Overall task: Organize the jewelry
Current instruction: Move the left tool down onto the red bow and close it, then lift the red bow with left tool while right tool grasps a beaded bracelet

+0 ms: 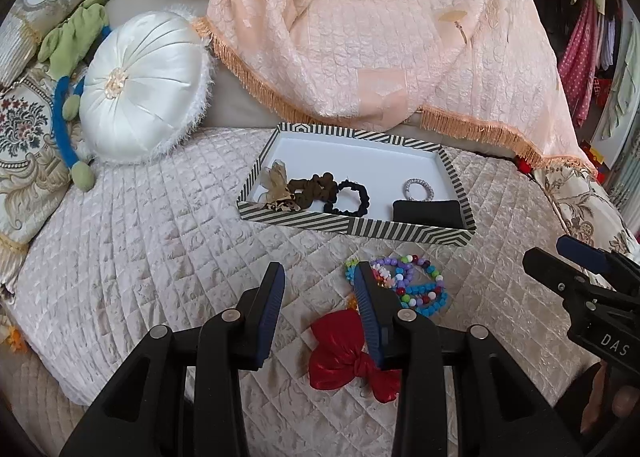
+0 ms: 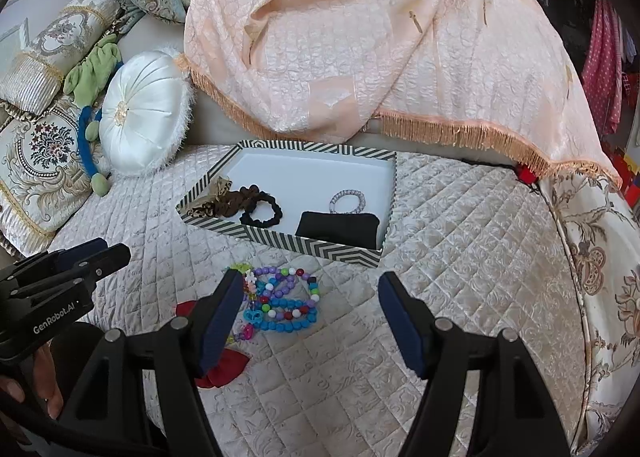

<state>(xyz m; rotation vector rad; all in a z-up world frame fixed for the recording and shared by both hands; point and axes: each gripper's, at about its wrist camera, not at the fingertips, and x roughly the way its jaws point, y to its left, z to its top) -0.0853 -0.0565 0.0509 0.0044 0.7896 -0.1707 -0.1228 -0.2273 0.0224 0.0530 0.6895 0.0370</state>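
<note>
The left gripper [image 1: 318,289] hangs nearest over the quilted bedspread [image 1: 160,241], its ribbed blue pads spread apart and gripping nothing. The right gripper [image 2: 310,307] is likewise wide open and empty, with bare quilt showing between its fingers. Just under the left gripper's right finger lies one glossy red bow [image 1: 348,357], crinkled and knotted at the middle. Touching its far edge is a tangle of round plastic bead bracelets [image 2: 280,297] in blue, purple, red and white; their number cannot be told. Open quilt lies to both sides. Just beyond, a striped tray [image 1: 352,225] with low walls holds three scrunchies: one leopard-print [image 1: 280,201], one brown [image 1: 316,185], one black [image 1: 347,199]. To their right are a silver ring bracelet [image 1: 418,189] and a black soft pouch [image 1: 428,211]. Behind, a round pleated satin cushion [image 1: 140,89] and a fringed peach throw [image 1: 380,37] close the far edge.
</note>
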